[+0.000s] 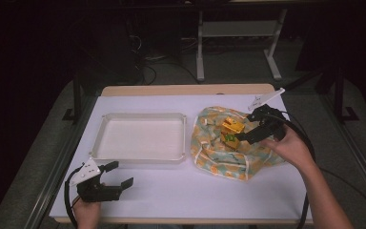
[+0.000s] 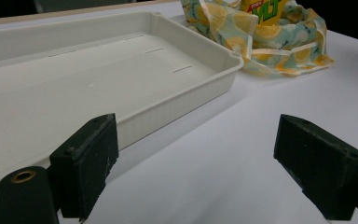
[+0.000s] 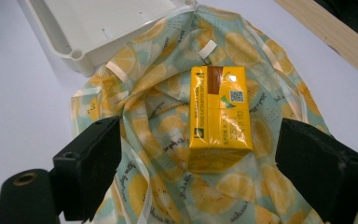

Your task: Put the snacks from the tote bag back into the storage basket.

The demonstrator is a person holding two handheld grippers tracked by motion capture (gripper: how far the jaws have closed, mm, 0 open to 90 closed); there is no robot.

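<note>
Lemon-print cloth (image 1: 233, 150) lies spread and rumpled on the white desk (image 1: 171, 191), just right of the shallow white tray (image 1: 140, 155), one of whose corners touches its edge. On the cloth, near its middle, rests a yellow drink carton (image 3: 220, 119) on its side, with a small green item (image 1: 229, 138) just beside it in the high view; what that item is cannot be made out.

Over the cloth hangs the right claw (image 1: 242, 136), held by the person's right hand (image 1: 293, 148). Its jaws stand wide apart, one on either side of the carton, and they grip nothing; in the right gripper view the carton sits between them with clear cloth showing on both sides.

Near the tray's front left corner, the left claw (image 1: 119, 174) rests low above the bare desk, held by the left hand (image 1: 86, 212). Its jaws are also spread wide and empty, pointing past the tray's front wall toward the cloth.
</note>
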